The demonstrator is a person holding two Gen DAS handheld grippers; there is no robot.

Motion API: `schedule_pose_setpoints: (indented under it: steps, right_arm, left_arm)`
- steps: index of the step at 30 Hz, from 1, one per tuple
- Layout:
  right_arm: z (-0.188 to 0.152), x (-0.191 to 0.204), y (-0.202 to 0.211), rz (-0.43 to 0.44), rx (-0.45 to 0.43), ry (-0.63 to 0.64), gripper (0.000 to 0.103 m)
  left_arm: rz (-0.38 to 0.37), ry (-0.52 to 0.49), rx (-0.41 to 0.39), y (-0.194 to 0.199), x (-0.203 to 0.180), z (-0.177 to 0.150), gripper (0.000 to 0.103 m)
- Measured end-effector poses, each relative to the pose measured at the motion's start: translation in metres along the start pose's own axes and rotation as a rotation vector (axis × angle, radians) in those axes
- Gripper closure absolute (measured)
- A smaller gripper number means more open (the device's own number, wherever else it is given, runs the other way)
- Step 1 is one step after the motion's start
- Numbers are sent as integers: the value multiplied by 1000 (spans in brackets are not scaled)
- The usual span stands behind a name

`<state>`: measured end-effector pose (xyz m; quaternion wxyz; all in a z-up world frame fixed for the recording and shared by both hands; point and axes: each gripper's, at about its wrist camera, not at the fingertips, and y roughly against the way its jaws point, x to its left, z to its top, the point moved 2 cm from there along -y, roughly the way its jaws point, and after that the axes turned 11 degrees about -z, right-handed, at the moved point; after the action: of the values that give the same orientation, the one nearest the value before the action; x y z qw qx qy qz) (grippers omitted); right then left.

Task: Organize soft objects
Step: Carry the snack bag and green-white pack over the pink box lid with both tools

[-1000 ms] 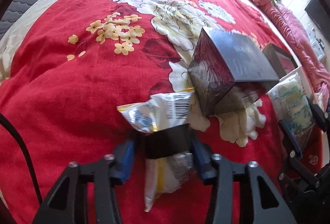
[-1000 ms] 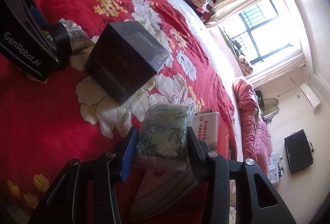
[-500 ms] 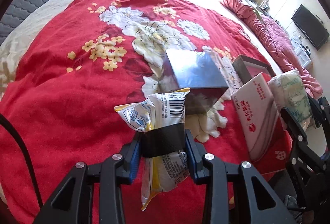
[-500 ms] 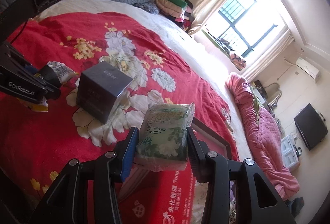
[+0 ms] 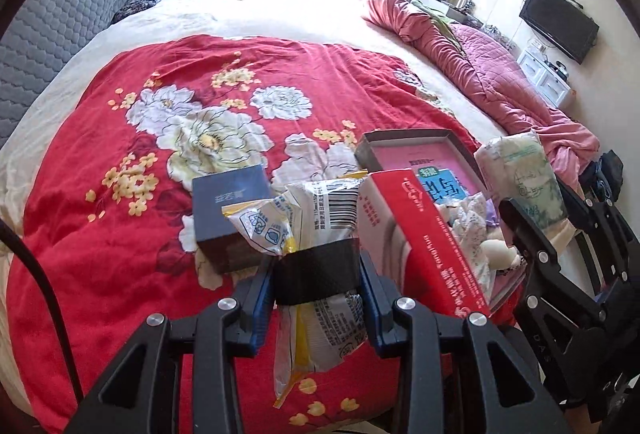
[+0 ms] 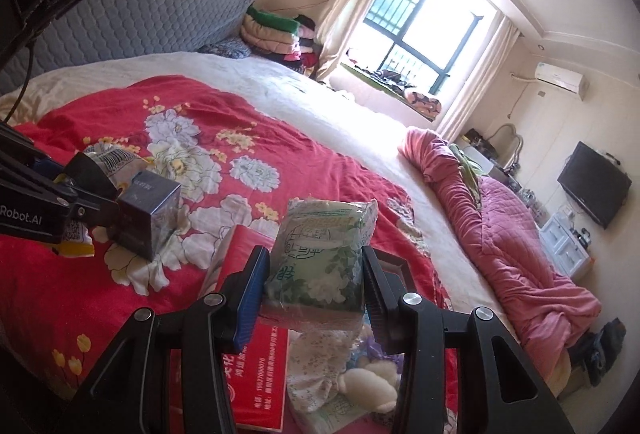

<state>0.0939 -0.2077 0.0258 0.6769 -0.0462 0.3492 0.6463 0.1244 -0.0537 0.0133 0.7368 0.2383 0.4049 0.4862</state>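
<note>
My left gripper [image 5: 316, 274] is shut on a white and yellow snack packet [image 5: 316, 210] with a black band, held above the red floral blanket [image 5: 120, 242]. It also shows in the right wrist view [image 6: 108, 158]. My right gripper [image 6: 314, 274] is shut on a green and white tissue pack [image 6: 324, 254], held over the open red box [image 6: 256, 366]. The pack also shows in the left wrist view [image 5: 524, 174]. The box [image 5: 424, 234] holds floral cloth [image 6: 316, 366] and a white plush toy [image 6: 368, 390].
A dark cube box [image 5: 232, 210] stands on the blanket left of the red box, seen too in the right wrist view [image 6: 148, 218]. A pink quilt [image 6: 500, 218] lies bunched at the bed's right. A grey headboard [image 6: 160, 6] and folded clothes [image 6: 276, 34] are behind.
Both grippers have risen and tilted up with their loads. The blanket and boxes now look farther away, and the red box's inside has come into view.
</note>
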Motion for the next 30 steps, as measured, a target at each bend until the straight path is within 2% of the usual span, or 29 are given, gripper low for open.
schedule_pose_setpoints:
  steps: [4, 9, 17, 23, 30]
  right_arm:
    - [-4, -27, 2, -10, -8, -54, 56]
    - [-13, -67, 0, 10, 5, -187, 56]
    - [-40, -114, -9, -32, 50, -287, 56]
    - [-63, -145, -18, -30, 89, -380, 56]
    - [-84, -164, -27, -29, 130, -425, 56]
  left_arm:
    - [-12, -40, -4, -7, -32, 14, 65]
    - [-31, -90, -8, -18, -76, 31, 65]
    - [-67, -145, 26, -50, -130, 41, 65]
    - [-77, -176, 63, -72, -150, 39, 65]
    - [-87, -193, 123, -101, -162, 35, 65]
